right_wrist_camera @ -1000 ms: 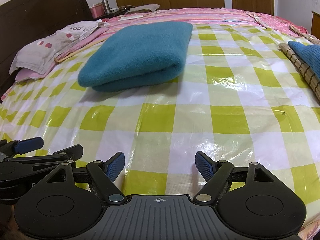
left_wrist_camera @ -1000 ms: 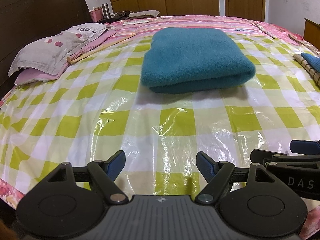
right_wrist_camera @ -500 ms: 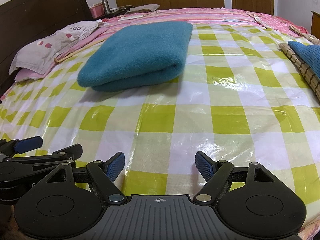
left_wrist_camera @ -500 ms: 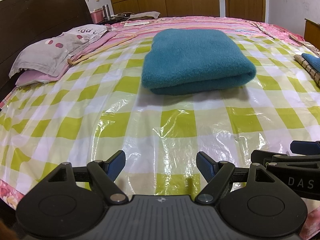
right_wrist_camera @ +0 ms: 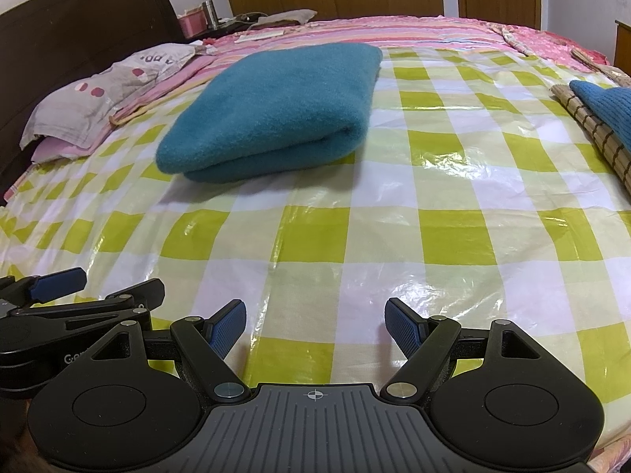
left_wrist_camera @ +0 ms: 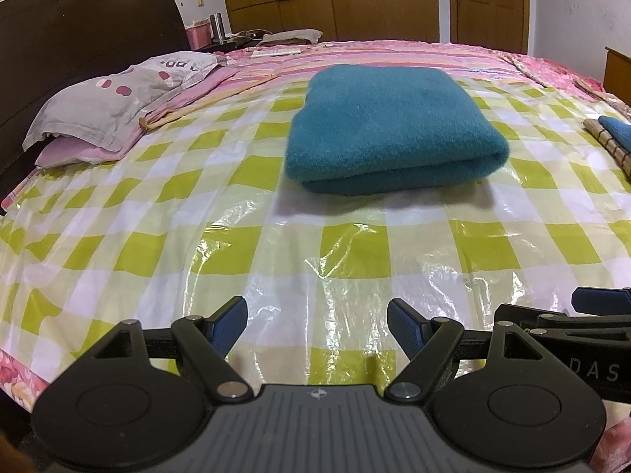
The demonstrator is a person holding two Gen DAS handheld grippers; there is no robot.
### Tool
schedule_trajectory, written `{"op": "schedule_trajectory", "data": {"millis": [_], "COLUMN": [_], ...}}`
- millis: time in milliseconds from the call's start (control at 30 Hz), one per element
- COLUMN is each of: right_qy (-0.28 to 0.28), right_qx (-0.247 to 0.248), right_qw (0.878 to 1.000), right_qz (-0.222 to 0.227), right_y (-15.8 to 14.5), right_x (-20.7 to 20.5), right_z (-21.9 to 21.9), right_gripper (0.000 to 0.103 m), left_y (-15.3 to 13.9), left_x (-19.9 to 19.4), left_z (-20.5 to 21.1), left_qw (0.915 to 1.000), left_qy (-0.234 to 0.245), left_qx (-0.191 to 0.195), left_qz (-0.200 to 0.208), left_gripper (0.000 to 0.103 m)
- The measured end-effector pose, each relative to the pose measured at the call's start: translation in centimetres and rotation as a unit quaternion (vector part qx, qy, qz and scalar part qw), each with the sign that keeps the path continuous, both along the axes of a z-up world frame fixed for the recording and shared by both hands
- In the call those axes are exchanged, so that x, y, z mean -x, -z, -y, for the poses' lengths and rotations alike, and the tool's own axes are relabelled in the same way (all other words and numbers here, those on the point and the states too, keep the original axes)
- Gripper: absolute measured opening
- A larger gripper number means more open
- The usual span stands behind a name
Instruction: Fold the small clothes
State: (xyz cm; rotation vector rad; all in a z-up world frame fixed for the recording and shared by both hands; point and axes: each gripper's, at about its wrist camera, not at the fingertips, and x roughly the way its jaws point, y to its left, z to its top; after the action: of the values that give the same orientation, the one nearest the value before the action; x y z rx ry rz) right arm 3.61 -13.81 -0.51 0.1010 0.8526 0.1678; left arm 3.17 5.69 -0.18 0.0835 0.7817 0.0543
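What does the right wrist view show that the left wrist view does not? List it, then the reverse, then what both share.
Only the right wrist view: the right gripper head-on, open and empty, and more of the blue knit piece lying on the slatted mat.

Only the left wrist view: the left gripper head-on, open and empty.

Both: the folded teal cloth on the green checked plastic sheet, untouched by either gripper, the grey pillow by the dark headboard, and each other's gripper at the frame edge.
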Motion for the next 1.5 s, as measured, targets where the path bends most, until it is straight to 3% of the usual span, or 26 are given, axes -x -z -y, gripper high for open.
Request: {"op": "schedule_trajectory", "data": {"millis": [767,1200,1500], "right_qy": [0.0,0.005,0.005], "right_qx": [-0.001,0.0,0.0], "right_qw": [1.0,1.0,1.0], "right_qz": [0.005,0.008,0.009], "right_y": [-0.18,-0.1,-0.13], "right_x": [0.18,0.29,0.33], "right_z": [-0.1,0.24,0.23], "right_gripper": [0.079,0.081,0.081], "left_y": [0.02,0.68,0.61], "left_x": [0.28,-0.13,0.14], "left_z": [0.02,-0.26,-0.08], "left_qw": [0.9999,0.9994,0.9997], "left_qy": [-0.005,-0.002,-0.005], "left_qx": [0.003,0.031,0.024], "left_qz": [0.011,-0.014,-0.001], "left_gripper": [0.086,0.086,0.087]}}
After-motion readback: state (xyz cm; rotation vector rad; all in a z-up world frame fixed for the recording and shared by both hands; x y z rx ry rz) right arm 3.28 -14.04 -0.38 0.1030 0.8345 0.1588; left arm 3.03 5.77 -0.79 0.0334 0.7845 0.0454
